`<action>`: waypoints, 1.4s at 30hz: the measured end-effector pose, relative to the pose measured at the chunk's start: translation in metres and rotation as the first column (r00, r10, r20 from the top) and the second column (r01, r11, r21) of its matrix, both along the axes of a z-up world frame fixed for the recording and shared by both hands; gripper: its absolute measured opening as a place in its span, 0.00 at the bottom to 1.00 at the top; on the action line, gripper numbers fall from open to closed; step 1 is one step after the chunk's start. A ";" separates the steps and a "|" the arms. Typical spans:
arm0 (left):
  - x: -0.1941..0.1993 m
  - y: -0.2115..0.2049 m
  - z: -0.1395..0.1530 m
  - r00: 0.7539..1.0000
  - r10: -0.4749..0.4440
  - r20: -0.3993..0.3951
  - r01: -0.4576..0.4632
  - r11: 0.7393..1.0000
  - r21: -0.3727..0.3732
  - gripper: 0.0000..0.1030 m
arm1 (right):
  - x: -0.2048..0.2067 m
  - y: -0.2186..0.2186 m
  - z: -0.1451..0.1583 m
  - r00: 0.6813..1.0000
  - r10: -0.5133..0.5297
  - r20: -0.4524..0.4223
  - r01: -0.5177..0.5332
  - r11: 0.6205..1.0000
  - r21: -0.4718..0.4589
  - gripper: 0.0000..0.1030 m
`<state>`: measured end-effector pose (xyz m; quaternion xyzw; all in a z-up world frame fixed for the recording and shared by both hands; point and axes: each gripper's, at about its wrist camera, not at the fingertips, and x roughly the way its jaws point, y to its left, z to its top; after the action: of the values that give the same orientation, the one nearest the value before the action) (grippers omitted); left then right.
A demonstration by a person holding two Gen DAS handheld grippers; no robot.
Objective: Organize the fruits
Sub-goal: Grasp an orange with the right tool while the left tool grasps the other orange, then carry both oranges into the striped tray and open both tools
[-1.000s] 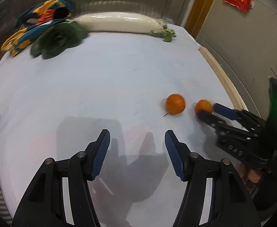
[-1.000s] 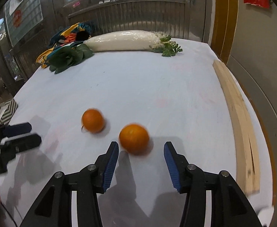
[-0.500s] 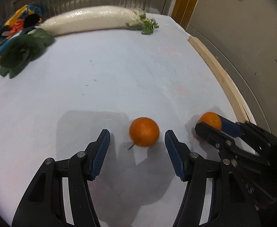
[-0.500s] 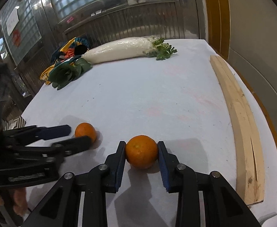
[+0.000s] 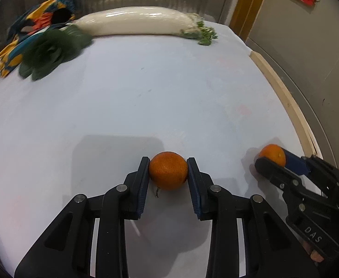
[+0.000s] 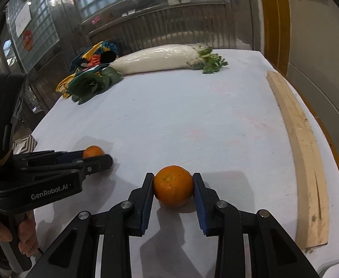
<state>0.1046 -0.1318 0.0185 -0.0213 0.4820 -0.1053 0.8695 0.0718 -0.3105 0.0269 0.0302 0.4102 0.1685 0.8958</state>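
Observation:
Two oranges lie on the white tablecloth (image 5: 146, 97). My left gripper (image 5: 168, 170) is shut on the left orange (image 5: 168, 170), which rests on the cloth with a small stem under it. My right gripper (image 6: 173, 186) is shut on the right orange (image 6: 173, 185), also on the cloth. In the left wrist view the right gripper (image 5: 272, 159) holds its orange (image 5: 272, 156) at the right. In the right wrist view the left gripper (image 6: 95, 156) and its orange (image 6: 92, 151) show at the left.
A long white radish (image 5: 137, 23) with green leaves lies at the table's back. A dark green leafy vegetable (image 5: 51, 51) and a colourful cloth (image 5: 32, 23) lie at the back left. A wooden plank (image 6: 301, 143) runs along the right edge.
Both grippers moved forward around their oranges and shut on them; the right shut first, the left in the last half second.

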 end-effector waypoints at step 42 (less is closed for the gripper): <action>-0.144 0.198 0.046 0.919 0.314 0.240 -0.342 0.936 0.085 0.30 | -0.093 0.224 0.033 0.970 0.225 0.096 -0.224 0.974 -0.027 0.31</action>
<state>-0.0391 0.0667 0.0644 -0.0355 0.3768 0.0708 0.9229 -0.0213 -0.0866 0.0602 -0.0318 0.3674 0.2667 0.8904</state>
